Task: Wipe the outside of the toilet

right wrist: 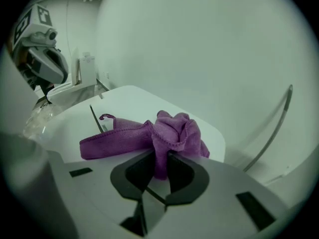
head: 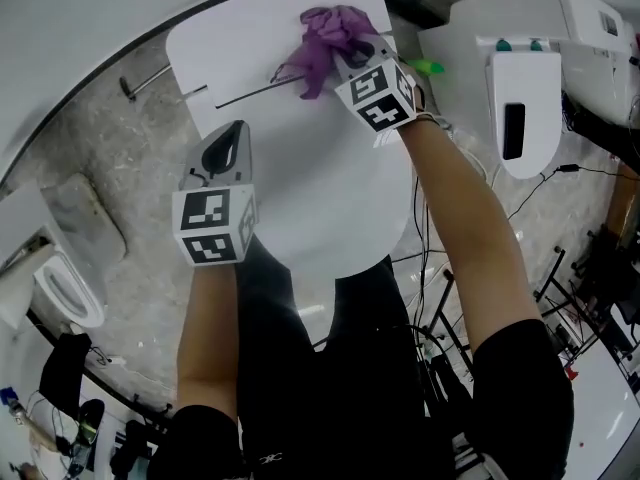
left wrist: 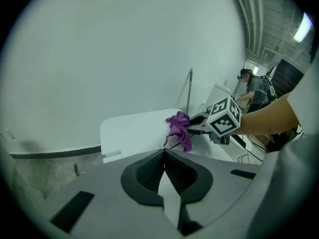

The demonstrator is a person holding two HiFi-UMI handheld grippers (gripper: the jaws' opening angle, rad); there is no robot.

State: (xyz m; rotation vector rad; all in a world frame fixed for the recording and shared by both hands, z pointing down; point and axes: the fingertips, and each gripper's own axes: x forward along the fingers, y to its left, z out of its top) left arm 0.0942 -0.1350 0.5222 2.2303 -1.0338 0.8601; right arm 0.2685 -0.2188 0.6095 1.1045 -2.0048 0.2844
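Observation:
A white toilet (head: 300, 168) with its lid down fills the middle of the head view, its flat tank top (head: 250, 38) at the far end. My right gripper (head: 355, 48) is shut on a crumpled purple cloth (head: 325, 43) that rests on the tank top near its right end. In the right gripper view the cloth (right wrist: 154, 136) bunches between the jaws and trails left over the white surface. My left gripper (head: 228, 146) hovers over the left side of the lid, jaws shut and holding nothing (left wrist: 164, 153). From the left gripper view the cloth (left wrist: 179, 129) shows ahead.
A second white toilet (head: 525, 98) stands to the right, with cables on the floor beside it. A urinal-like bowl (head: 65, 288) sits at lower left. A curved metal rail (right wrist: 271, 128) runs along the wall behind the tank. A person (left wrist: 254, 86) stands far right.

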